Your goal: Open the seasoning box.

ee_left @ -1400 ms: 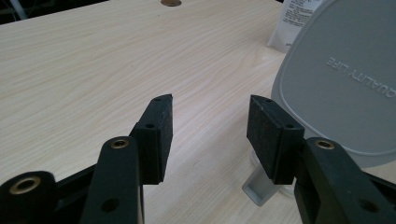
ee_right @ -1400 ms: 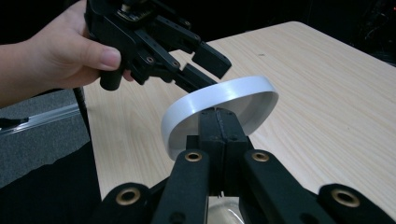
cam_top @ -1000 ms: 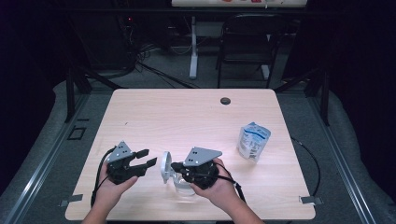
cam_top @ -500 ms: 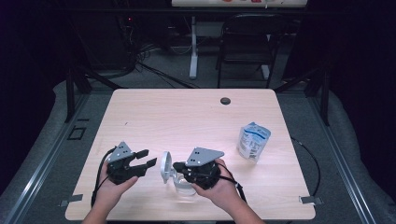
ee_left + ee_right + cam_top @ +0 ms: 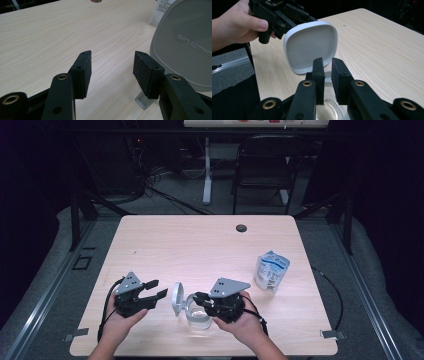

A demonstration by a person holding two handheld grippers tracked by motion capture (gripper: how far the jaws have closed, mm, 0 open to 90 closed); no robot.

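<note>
text: "QUALITY LIFE", upside down | on: grey lid point(image 5: 185, 47) | pouch print: unreadable

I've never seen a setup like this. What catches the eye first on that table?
Near the front edge of the table, two hands each hold a black gripper beside a clear container whose grey lid stands flipped up. The left gripper waits open beside the lid; the right gripper sits over the container, its jaws just parting, nothing visibly pinched between them. Off to the right stands a white and blue pouch.

Matt wood table point(image 5: 200, 245), clear glass jar point(image 5: 199, 316), grey plastic lid point(image 5: 177, 299)
</note>
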